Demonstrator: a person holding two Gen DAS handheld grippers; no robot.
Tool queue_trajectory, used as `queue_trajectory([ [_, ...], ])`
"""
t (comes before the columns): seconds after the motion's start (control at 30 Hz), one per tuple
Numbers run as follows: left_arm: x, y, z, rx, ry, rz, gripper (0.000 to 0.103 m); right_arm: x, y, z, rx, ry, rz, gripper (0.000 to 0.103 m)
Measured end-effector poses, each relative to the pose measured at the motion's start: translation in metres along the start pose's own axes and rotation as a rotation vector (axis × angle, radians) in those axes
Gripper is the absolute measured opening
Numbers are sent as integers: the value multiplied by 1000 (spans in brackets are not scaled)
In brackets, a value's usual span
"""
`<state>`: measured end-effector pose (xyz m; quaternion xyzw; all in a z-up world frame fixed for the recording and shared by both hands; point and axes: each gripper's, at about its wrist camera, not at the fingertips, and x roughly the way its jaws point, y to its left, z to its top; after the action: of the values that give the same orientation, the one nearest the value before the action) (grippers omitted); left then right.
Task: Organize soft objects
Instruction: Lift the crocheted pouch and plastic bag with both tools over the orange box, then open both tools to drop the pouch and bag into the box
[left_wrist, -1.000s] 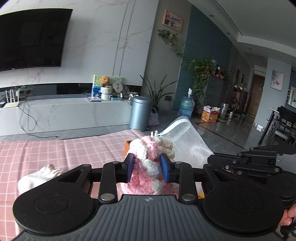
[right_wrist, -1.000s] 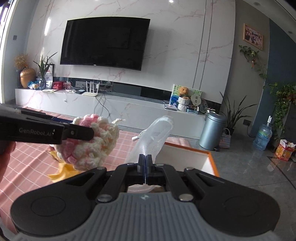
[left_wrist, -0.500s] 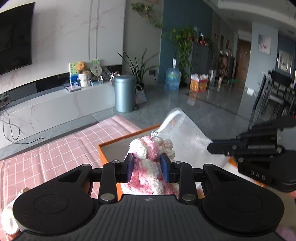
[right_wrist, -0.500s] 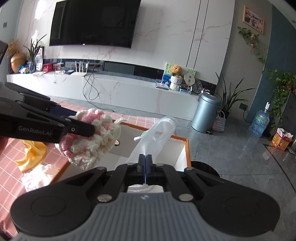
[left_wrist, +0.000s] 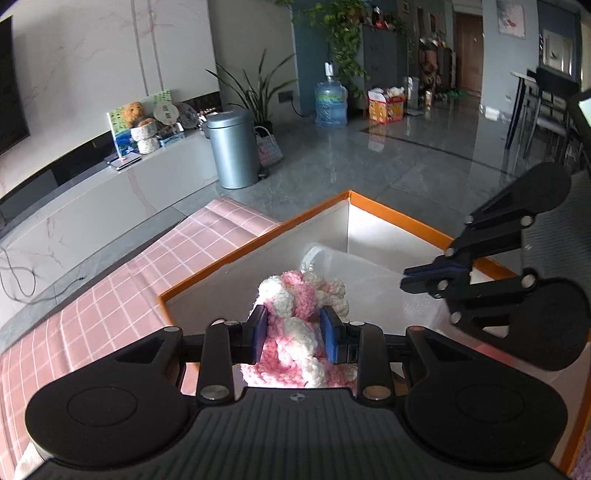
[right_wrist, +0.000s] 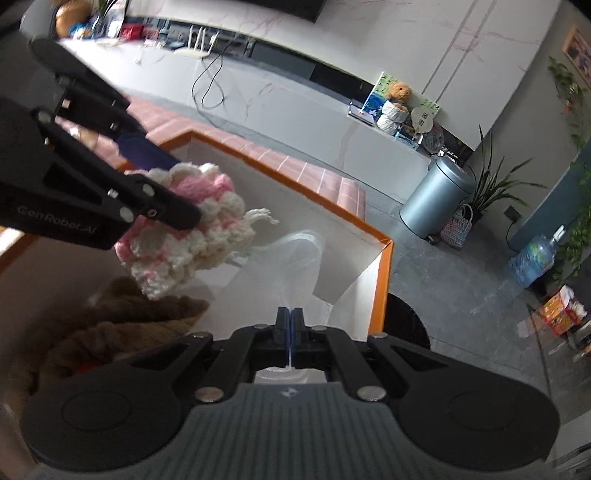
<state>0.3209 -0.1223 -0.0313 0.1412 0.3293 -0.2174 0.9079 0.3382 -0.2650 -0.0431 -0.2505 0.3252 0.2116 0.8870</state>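
My left gripper (left_wrist: 293, 319) is shut on a pink and white crocheted yarn piece (left_wrist: 295, 306), held above the inside of an orange-rimmed white box (left_wrist: 384, 210). The yarn piece also shows in the right wrist view (right_wrist: 192, 229) between the left gripper's fingers (right_wrist: 162, 212). My right gripper (right_wrist: 290, 314) is shut on a translucent white mesh bag (right_wrist: 295, 258), which hangs into the box (right_wrist: 384, 280). In the left wrist view the right gripper (left_wrist: 417, 278) pinches the bag (left_wrist: 354, 269) just right of the yarn piece.
A brown knitted item (right_wrist: 122, 325) lies in the box below the yarn piece. The box stands on a pink checked cloth (left_wrist: 122, 288). Beyond are a grey bin (left_wrist: 232, 147), a TV bench (right_wrist: 295, 99) and open floor.
Both grippers have moved forward and down over the box, carrying the yarn piece and the bag. The views now tilt down into the box; the brown item has come into sight.
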Motion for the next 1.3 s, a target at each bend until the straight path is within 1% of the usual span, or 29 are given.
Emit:
queue_trajectory([
  [0.17, 20, -3, 4, 37, 48, 8, 35, 24, 3, 2, -110, 51, -45, 0],
  [0.27, 31, -2, 5, 58, 88, 1, 35, 36, -2, 3, -108, 90, -57, 0],
  [0.33, 38, -3, 4, 75, 118, 12, 35, 41, -3, 3, -113, 103, -55, 0],
  [0.43, 47, -1, 3, 82, 140, 19, 36, 44, -5, 2, -115, 114, -39, 0],
  [0.53, 52, -2, 3, 88, 156, 24, 36, 44, -6, 1, -106, 116, -39, 3],
  [0.6, 54, -2, 3, 96, 155, 37, 39, 43, -6, 1, -95, 109, -37, 8],
  [0.67, 52, -8, 3, 146, 144, 75, 47, 47, -10, 5, -90, 110, -37, 11],
  [0.7, 52, -10, 2, 166, 140, 88, 49, 47, -10, 5, -89, 108, -36, 15],
  [0.73, 52, -11, 2, 169, 139, 91, 54, 47, -9, 4, -90, 108, -33, 18],
  [0.77, 51, -11, 3, 164, 138, 90, 58, 46, -8, 3, -93, 109, -31, 19],
  [0.87, 47, -9, 3, 151, 127, 80, 59, 45, -5, 3, -95, 108, -33, 20],
  [1.0, 37, -6, 6, 142, 106, 85, 60, 41, -4, 3, -86, 106, -31, 26],
  [1.03, 34, -6, 7, 134, 98, 81, 60, 41, -6, 4, -85, 105, -32, 30],
  [1.1, 27, -4, 9, 114, 84, 68, 60, 38, -5, 5, -81, 100, -36, 31],
  [1.17, 18, -3, 10, 99, 66, 54, 60, 34, -5, 5, -69, 94, -39, 36],
  [1.2, 14, -3, 9, 93, 56, 51, 60, 32, -5, 6, -61, 93, -39, 41],
  [1.23, 9, -2, 8, 87, 47, 51, 60, 30, -6, 7, -51, 91, -40, 44],
  [1.3, -2, -2, 5, 66, 22, 57, 61, 25, -4, 8, -34, 84, -54, 45],
])
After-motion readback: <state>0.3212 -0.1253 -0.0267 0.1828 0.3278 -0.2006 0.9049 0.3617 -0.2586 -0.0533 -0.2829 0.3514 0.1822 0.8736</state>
